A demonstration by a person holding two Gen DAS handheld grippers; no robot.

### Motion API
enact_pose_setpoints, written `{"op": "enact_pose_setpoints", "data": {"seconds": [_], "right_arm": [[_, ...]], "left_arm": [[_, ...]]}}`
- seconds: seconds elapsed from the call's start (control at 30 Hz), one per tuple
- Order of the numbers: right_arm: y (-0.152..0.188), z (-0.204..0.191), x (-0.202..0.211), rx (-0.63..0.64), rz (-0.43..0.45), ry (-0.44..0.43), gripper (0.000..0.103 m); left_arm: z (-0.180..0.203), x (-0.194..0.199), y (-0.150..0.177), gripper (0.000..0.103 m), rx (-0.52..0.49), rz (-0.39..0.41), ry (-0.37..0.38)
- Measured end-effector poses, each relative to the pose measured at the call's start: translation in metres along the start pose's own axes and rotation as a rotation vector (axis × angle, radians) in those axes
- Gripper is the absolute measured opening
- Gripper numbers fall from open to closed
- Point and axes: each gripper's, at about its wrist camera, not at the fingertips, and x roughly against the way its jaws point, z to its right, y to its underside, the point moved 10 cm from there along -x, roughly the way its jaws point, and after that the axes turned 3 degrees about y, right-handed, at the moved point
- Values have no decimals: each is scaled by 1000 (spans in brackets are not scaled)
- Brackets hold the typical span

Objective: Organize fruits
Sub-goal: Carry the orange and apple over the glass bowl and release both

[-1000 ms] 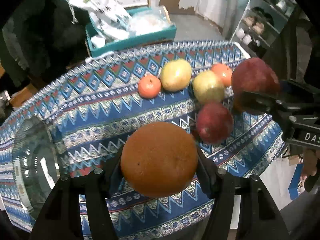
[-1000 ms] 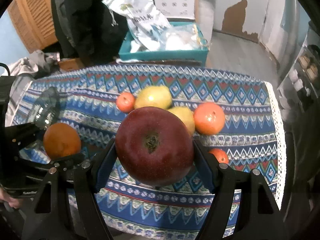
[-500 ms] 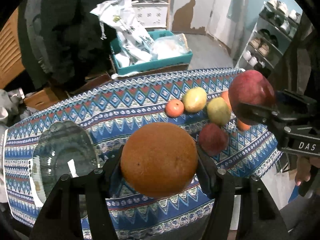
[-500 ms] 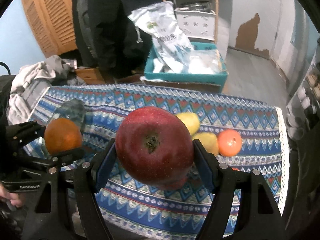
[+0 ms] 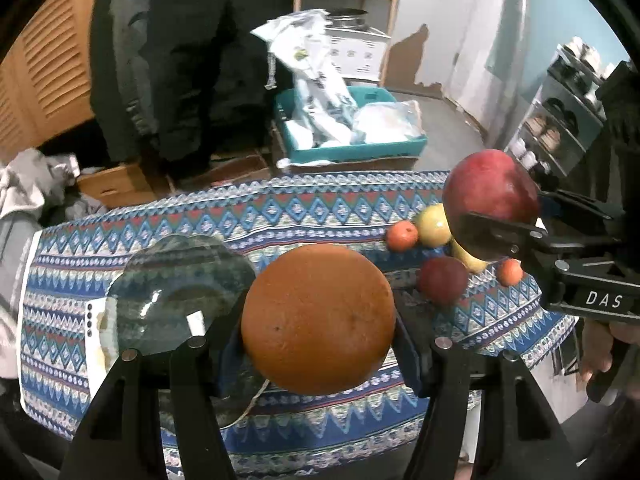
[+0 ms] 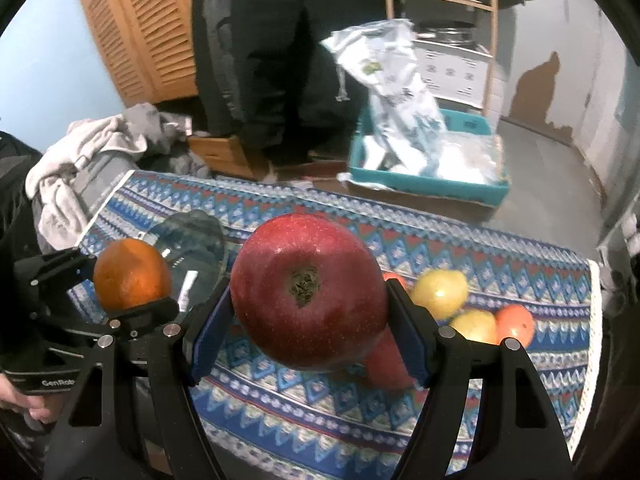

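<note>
My left gripper (image 5: pixel 320 344) is shut on a large orange (image 5: pixel 318 318) and holds it above the patterned tablecloth (image 5: pixel 280 216). The orange also shows in the right wrist view (image 6: pixel 132 274). My right gripper (image 6: pixel 308 340) is shut on a big red apple (image 6: pixel 308 292), raised over the table; the apple shows at the right in the left wrist view (image 5: pixel 490 196). A clear glass bowl (image 5: pixel 176 284) sits on the left of the table, just left of the orange. More fruit lies at the right: a dark red apple (image 5: pixel 442 280), yellow pears (image 5: pixel 434 226), small oranges (image 5: pixel 402 236).
A teal crate (image 5: pixel 352 136) with plastic bags stands on the floor behind the table. A person in dark clothes (image 5: pixel 180 60) stands behind it. A pile of grey cloth (image 6: pixel 92 152) lies at the left. Shelves (image 5: pixel 560 120) stand at the right.
Both grippers have risen and pulled back with their fruit, so the table looks smaller and farther. The glass bowl has come more into view beside the orange.
</note>
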Motion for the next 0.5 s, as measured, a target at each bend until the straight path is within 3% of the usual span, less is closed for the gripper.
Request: {"op": "enact_pose_setpoints", "data": {"seconds": [0.5], "right_arm": [[-22, -85, -59, 87, -78, -100, 74]], "left_arm": [[-94, 5, 17, 65, 149, -7, -82]]}}
